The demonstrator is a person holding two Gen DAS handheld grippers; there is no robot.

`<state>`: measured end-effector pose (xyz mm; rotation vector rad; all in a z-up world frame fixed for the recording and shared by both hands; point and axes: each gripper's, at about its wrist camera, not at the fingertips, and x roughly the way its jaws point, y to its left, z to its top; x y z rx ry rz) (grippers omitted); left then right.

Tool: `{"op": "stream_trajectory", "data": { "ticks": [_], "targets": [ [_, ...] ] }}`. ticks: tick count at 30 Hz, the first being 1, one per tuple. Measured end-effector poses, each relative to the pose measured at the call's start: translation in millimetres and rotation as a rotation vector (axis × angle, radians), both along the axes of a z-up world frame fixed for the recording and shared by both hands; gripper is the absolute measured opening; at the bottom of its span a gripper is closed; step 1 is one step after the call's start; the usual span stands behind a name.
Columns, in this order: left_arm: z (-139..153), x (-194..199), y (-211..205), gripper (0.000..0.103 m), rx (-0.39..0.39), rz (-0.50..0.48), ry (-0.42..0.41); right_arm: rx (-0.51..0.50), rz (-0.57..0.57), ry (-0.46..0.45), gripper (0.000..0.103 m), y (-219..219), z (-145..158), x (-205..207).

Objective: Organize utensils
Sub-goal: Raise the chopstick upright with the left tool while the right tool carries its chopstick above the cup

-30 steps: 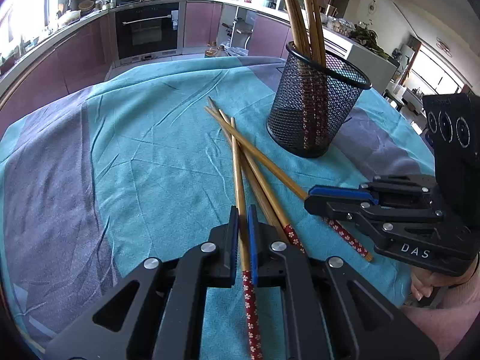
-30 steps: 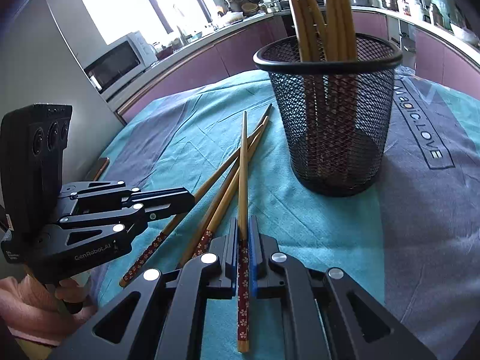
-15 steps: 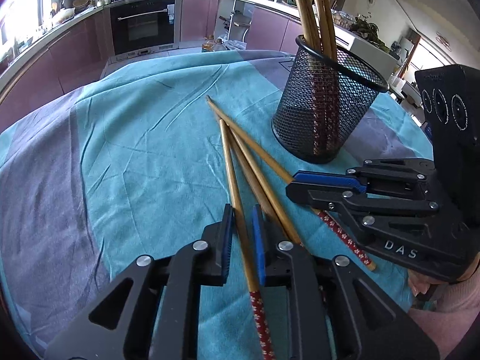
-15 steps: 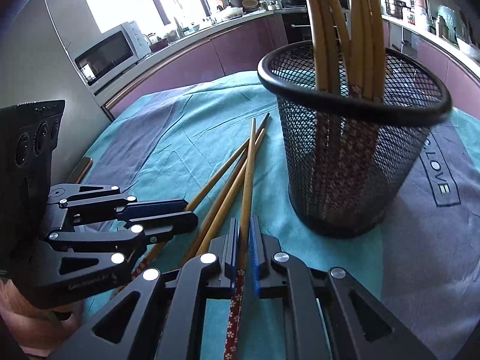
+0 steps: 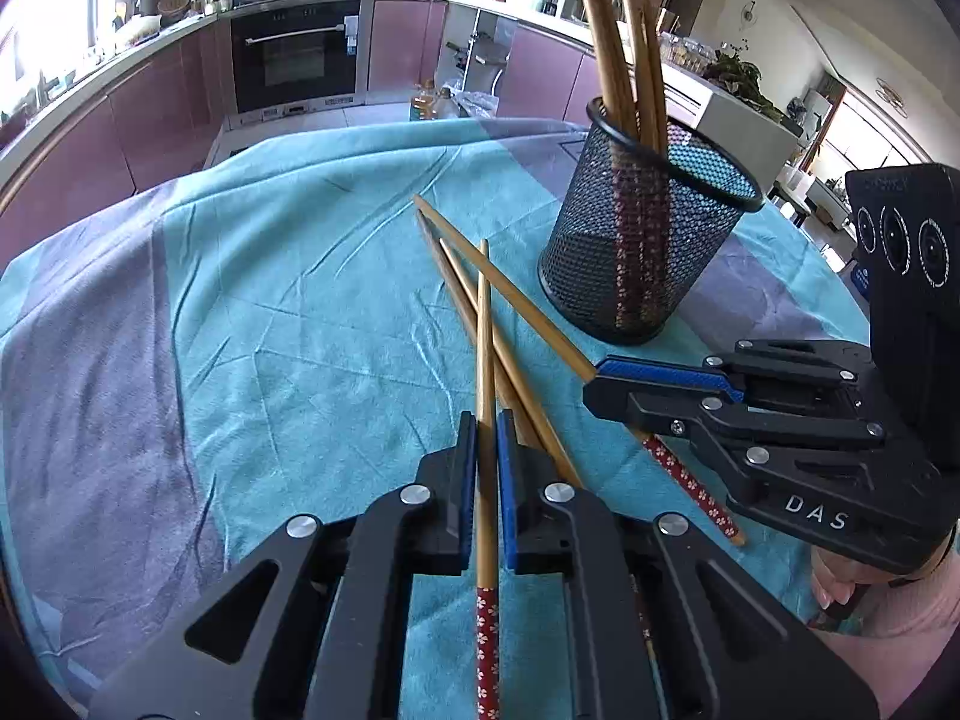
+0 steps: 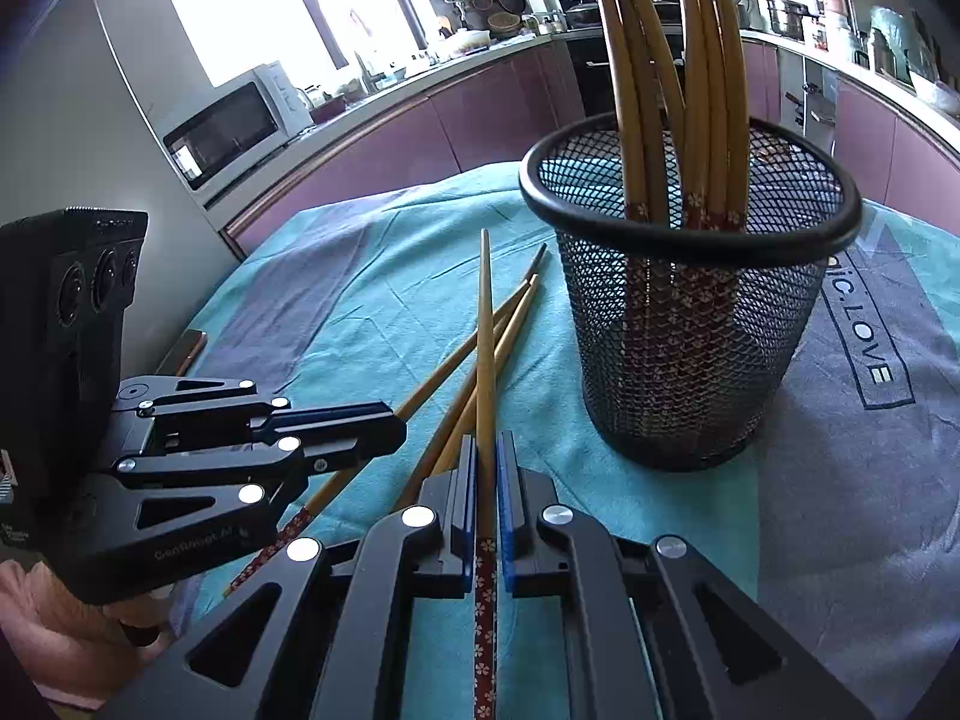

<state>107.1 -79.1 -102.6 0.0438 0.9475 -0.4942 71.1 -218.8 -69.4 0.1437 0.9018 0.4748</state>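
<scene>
A black mesh cup (image 5: 645, 246) (image 6: 684, 324) holds several bamboo chopsticks upright. My left gripper (image 5: 486, 423) is shut on a bamboo chopstick (image 5: 483, 354) with a red flowered end, lifted and pointing forward. My right gripper (image 6: 486, 444) is shut on another such chopstick (image 6: 483, 336), raised left of the cup. Three loose chopsticks (image 5: 522, 312) (image 6: 456, 372) lie crossed on the teal cloth under both grippers. Each gripper shows in the other's view, right (image 5: 594, 387) and left (image 6: 399, 429).
The table has a teal and grey cloth (image 5: 270, 312). Kitchen counters, an oven (image 5: 297, 54) and a microwave (image 6: 231, 123) ring the room beyond the table edge. A phone-like object (image 6: 183, 351) lies at the cloth's left edge.
Both grippers have lifted their chopsticks off the cloth and moved closer to the cup. The left chopstick now points straight ahead above the loose ones.
</scene>
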Motion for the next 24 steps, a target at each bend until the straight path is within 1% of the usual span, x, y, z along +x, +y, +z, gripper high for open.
{"op": "stream_trajectory", "data": {
  "ticks": [7, 15, 24],
  "targets": [
    [10, -9, 0, 0.008, 0.001, -0.004, -0.031, 0.019, 0.007, -0.009, 0.006, -4, 5, -6],
    [22, -18, 2, 0.008, -0.019, -0.01, -0.052, 0.041, 0.013, -0.035, 0.006, -11, 15, -15],
    [36, -26, 19, 0.008, -0.049, -0.01, -0.079, 0.066, 0.019, -0.079, 0.006, -20, 30, -25]
  ]
}}
